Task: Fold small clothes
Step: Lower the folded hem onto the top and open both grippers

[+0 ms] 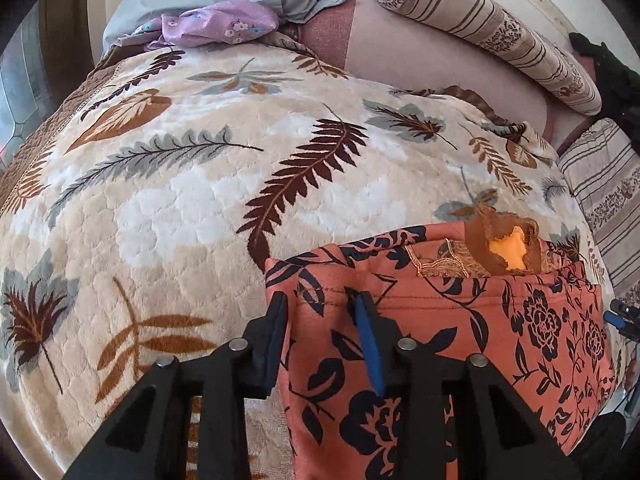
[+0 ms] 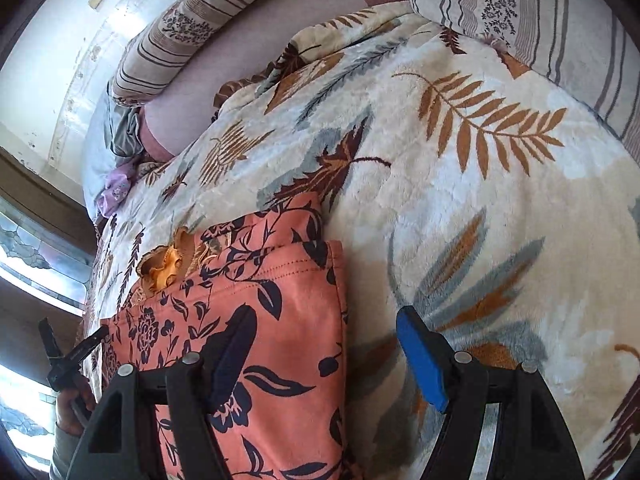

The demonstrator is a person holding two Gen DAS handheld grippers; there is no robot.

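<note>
The coral floral garment (image 1: 460, 340) at lower right lay partly folded on the blanket (image 1: 180, 208); the left gripper (image 1: 320, 308) straddled its corner half-closed, the right gripper (image 2: 324, 344) gaped over its edge, so more folding seemed left.

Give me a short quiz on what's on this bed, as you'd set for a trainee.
1. True or false: the salmon-pink folded garment with dark floral print lies on the cream plush leaf-patterned blanket.
2. How does the right gripper stand?
A. Shut on the garment
B. Open, one finger over the garment and one over the blanket
C. Open, both fingers over a pillow
3. Fill in: the small crumpled cloth at the blanket's far edge is ____ in colour.

Key: 1 true; 2 B; 3 purple.
</note>
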